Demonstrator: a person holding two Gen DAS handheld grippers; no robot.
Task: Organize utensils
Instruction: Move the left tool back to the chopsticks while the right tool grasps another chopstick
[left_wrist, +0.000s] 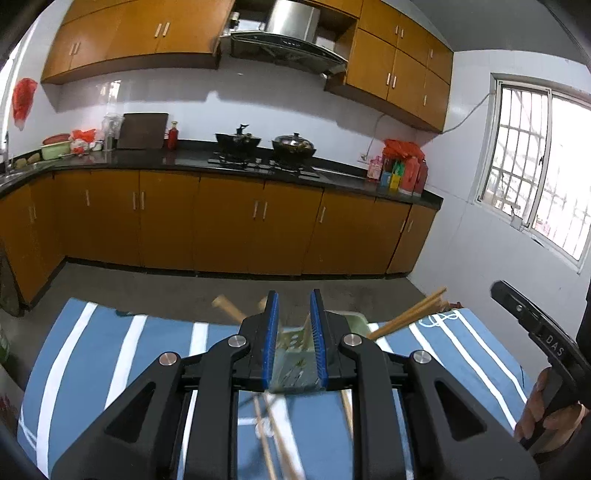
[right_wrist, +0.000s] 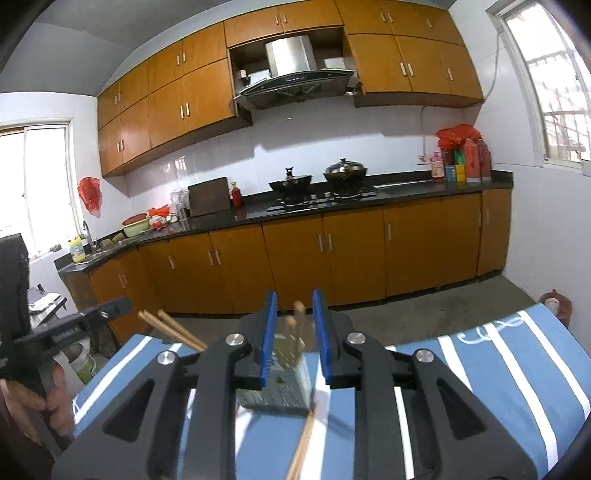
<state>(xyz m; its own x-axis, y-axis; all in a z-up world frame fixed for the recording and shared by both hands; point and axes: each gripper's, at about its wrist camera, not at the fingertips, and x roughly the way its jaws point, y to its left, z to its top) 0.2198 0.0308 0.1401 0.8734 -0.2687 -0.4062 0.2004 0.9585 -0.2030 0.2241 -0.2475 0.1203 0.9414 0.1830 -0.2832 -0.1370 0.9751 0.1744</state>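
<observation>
On a blue cloth with white stripes (left_wrist: 110, 350) stands a pale green perforated utensil holder (left_wrist: 293, 369), right in front of both grippers. Wooden chopsticks (left_wrist: 406, 317) lean out of it to either side. My left gripper (left_wrist: 293, 306) is open, its blue pads apart and nothing pressed between them. Blurred loose chopsticks (left_wrist: 273, 435) show just below its jaws. In the right wrist view the holder (right_wrist: 277, 391) sits beyond my right gripper (right_wrist: 295, 306), which is open too. A blurred chopstick (right_wrist: 306, 443) slants below it, and others (right_wrist: 173, 330) stick out at left.
A hand holds the right gripper at the right edge (left_wrist: 535, 332), and the left gripper shows at the left edge (right_wrist: 70, 328). Beyond the table are a grey floor (left_wrist: 221, 288), orange kitchen cabinets (left_wrist: 229, 221) and a black counter with two woks (left_wrist: 266, 146).
</observation>
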